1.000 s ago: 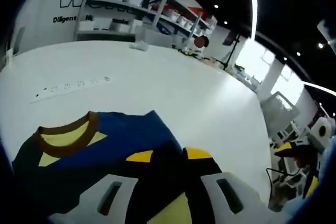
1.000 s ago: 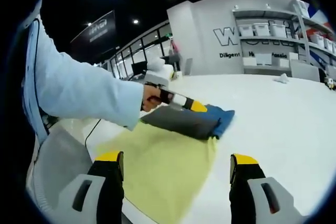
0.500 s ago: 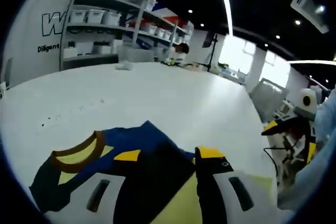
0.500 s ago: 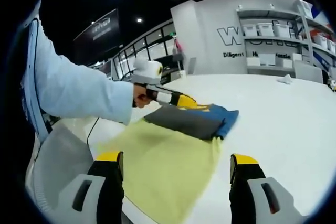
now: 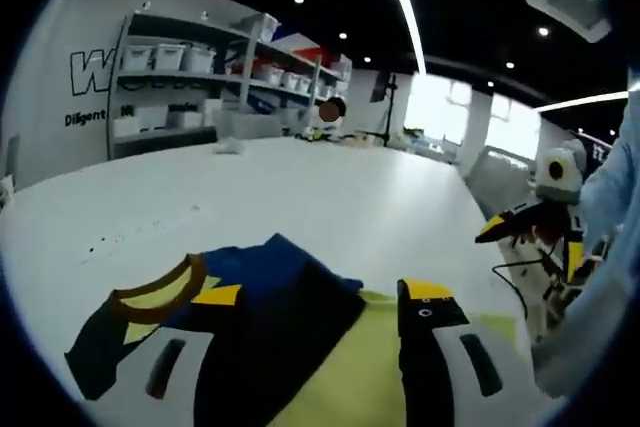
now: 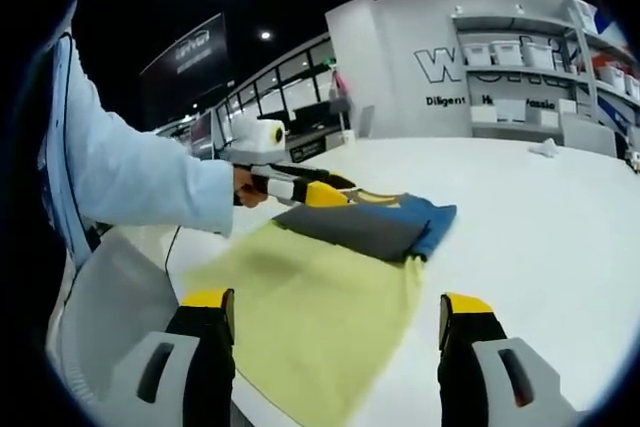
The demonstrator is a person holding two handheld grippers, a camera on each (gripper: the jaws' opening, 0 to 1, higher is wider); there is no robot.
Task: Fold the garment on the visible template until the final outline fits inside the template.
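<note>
Blue and dark cloth with a brown collar, the folded garment [image 5: 230, 312] lay on the white table [image 5: 330, 197], its near part resting on the pale yellow template [image 6: 310, 322] that spread toward the table's near edge. The left gripper [image 5: 310, 347] hovered just above the garment with its yellow-tipped jaws spread wide and nothing between them; in the right gripper view it reached out over the garment's far side from a light-blue sleeve [image 6: 140, 177]. The right gripper [image 6: 335, 332] stood released too, its jaws parted over the template's near end, empty.
</note>
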